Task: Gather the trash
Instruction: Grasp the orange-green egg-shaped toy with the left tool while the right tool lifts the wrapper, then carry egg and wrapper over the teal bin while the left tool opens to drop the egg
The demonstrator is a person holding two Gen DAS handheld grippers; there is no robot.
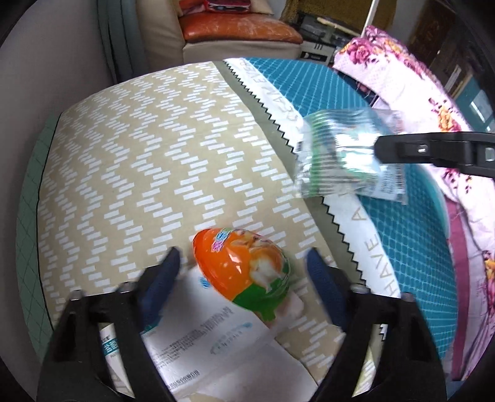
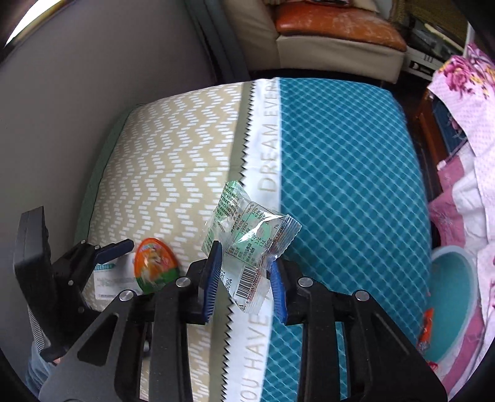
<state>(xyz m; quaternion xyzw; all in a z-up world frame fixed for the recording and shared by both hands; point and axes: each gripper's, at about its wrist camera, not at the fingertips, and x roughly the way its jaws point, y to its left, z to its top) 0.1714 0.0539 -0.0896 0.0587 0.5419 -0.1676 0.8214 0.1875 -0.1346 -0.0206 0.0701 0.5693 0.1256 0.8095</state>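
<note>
Blue ribbed pads on black plastic arms: the right gripper (image 2: 246,281), clenched on a crinkled clear plastic snack wrapper with green print and a barcode (image 2: 250,244), pinched at its lower end and held up above the white lettered band (image 2: 269,148) of the bed cover. Same wrapper (image 1: 343,157) seen from the left wrist camera, blurred, gripped from the right side by that black tool (image 1: 376,148) and hanging over the zigzag seam.

Lower left, the left gripper (image 1: 243,278), spread wide and released, holding nothing, its dark blue fingertips (image 1: 168,263) flanking an orange and green plastic egg-shaped toy capsule with a cartoon label (image 1: 244,269). Capsule lying on its side on the beige zigzag-patterned fabric (image 1: 148,160), partly over a flat white printed paper packet (image 1: 213,337); contact with either pad not clear through the blur. Same capsule (image 2: 154,266) and left gripper (image 2: 116,247) visible at the left in the right wrist view.

Farther right, teal diamond-patterned fabric (image 2: 346,173), then a pink floral quilt (image 1: 411,77) bunched along the edge, and beside it a round teal plastic basin (image 2: 454,297). Beyond the bed, a cream armchair with an orange leather cushion (image 2: 337,26).
</note>
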